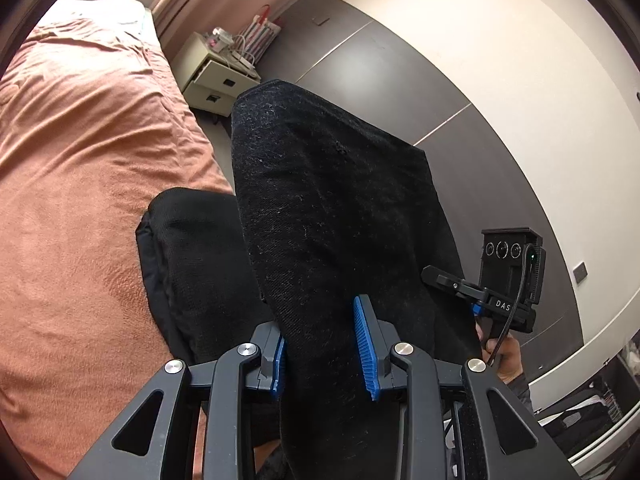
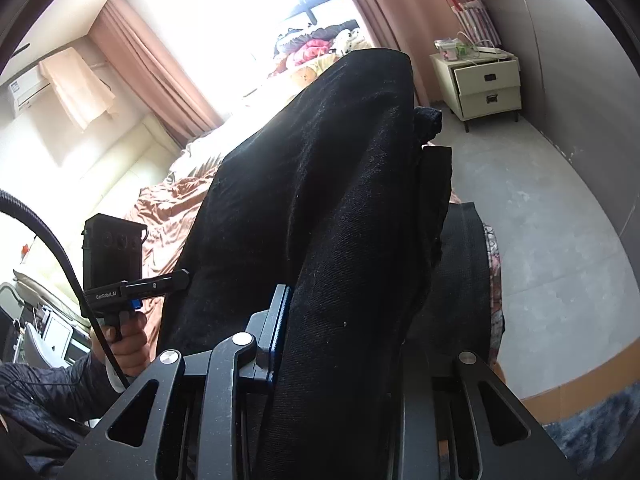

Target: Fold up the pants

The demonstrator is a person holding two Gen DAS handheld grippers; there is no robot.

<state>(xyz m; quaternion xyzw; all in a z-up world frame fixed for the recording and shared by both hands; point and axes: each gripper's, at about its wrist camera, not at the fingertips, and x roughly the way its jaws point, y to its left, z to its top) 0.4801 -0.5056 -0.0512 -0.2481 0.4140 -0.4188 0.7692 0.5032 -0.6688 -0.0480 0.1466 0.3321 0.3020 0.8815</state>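
Observation:
Black pants (image 1: 332,200) are held up, running from my left gripper (image 1: 320,320) away from the camera. Its blue pads (image 1: 366,344) press the cloth from both sides. More of the black cloth (image 1: 192,248) rests on the bed. The right gripper (image 1: 430,272), held in a hand (image 1: 504,356), grips the cloth's right edge. In the right wrist view the pants (image 2: 320,184) fill the middle and pass through my right gripper (image 2: 320,300). Only its left blue pad (image 2: 280,328) shows; cloth hides the other. The left gripper (image 2: 184,276) holds the cloth's left side.
A bed with a salmon cover (image 1: 80,160) lies to the left. A cream nightstand (image 1: 216,76) with two drawers and a striped bag (image 2: 476,16) stand by the far wall. Grey floor (image 2: 540,220) stretches beside the bed. A window with pink curtains (image 2: 160,68) is beyond.

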